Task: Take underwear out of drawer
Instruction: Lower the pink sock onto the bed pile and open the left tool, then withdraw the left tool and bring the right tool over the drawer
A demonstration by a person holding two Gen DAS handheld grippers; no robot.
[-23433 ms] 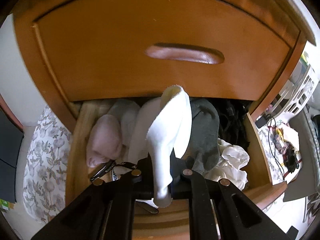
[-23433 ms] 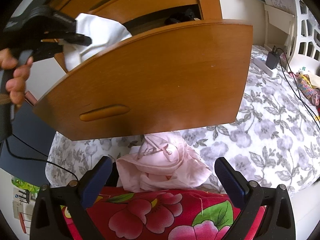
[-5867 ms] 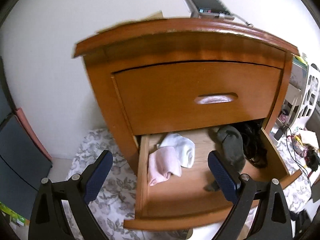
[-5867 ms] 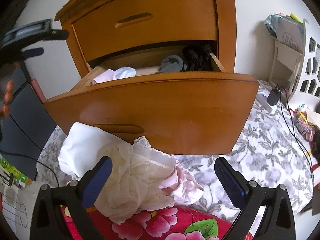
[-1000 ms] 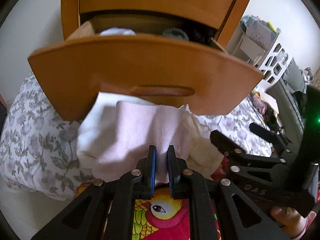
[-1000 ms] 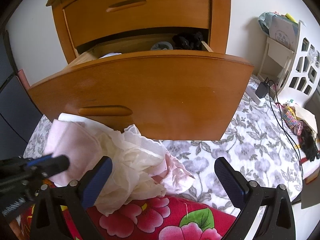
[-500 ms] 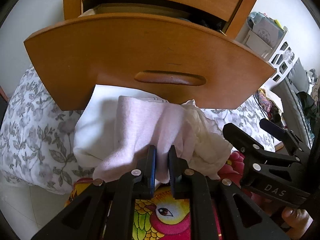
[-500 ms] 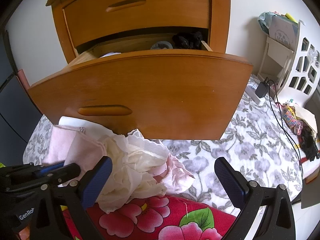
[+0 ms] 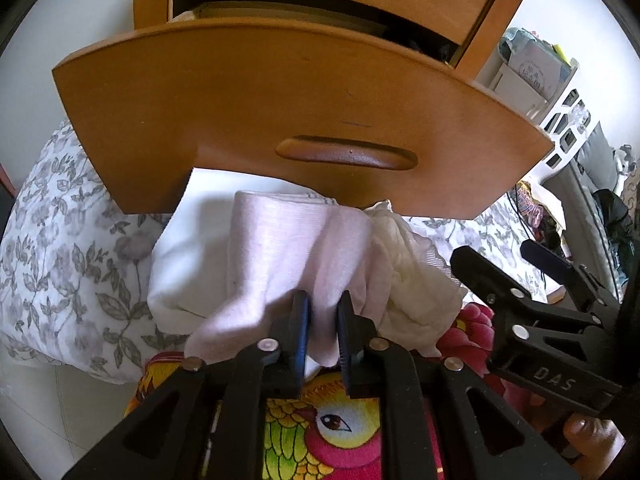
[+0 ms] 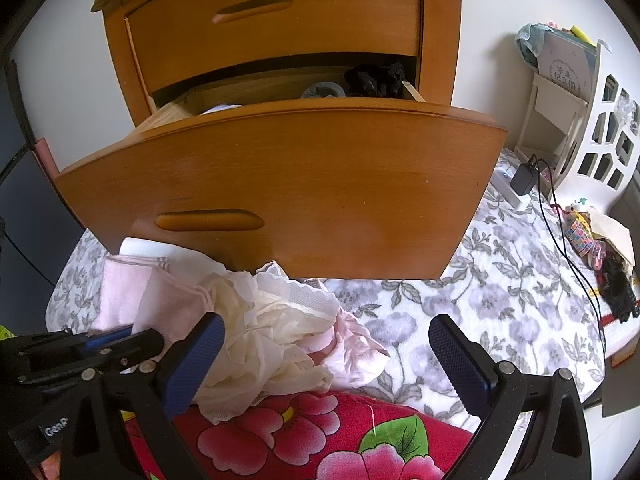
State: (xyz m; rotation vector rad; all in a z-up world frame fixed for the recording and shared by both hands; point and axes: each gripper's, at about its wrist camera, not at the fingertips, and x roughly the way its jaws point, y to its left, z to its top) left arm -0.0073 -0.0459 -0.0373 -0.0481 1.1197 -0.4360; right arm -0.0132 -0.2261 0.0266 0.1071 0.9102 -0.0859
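The pale pink underwear (image 9: pixel 288 248) hangs over a pile of clothes in front of the open drawer (image 9: pixel 280 112), and my left gripper (image 9: pixel 322 312) is shut on its lower edge, the pads a narrow gap apart with cloth between them. Under it lie a white garment (image 9: pixel 188 252) and a cream lace one (image 9: pixel 412 276). In the right wrist view the same pink underwear (image 10: pixel 160 300) lies left of the lace piece (image 10: pixel 272 320). My right gripper (image 10: pixel 326 344) stands wide open above the pile, holding nothing. Grey (image 10: pixel 323 90) and black (image 10: pixel 376 78) garments show inside the drawer (image 10: pixel 300 184).
A red flowered cloth (image 10: pixel 320 432) lies under both grippers. A grey-flowered bedspread (image 10: pixel 500 280) covers the surface to the right, with a charger and cable (image 10: pixel 524 178) and a white shelf (image 10: pixel 560 100) beyond. The closed upper drawer (image 10: pixel 280 12) sits above.
The left gripper's pads stand slightly further apart than a second ago, with the pink cloth still between them. The pink underwear has settled lower onto the pile. The right gripper has not moved.
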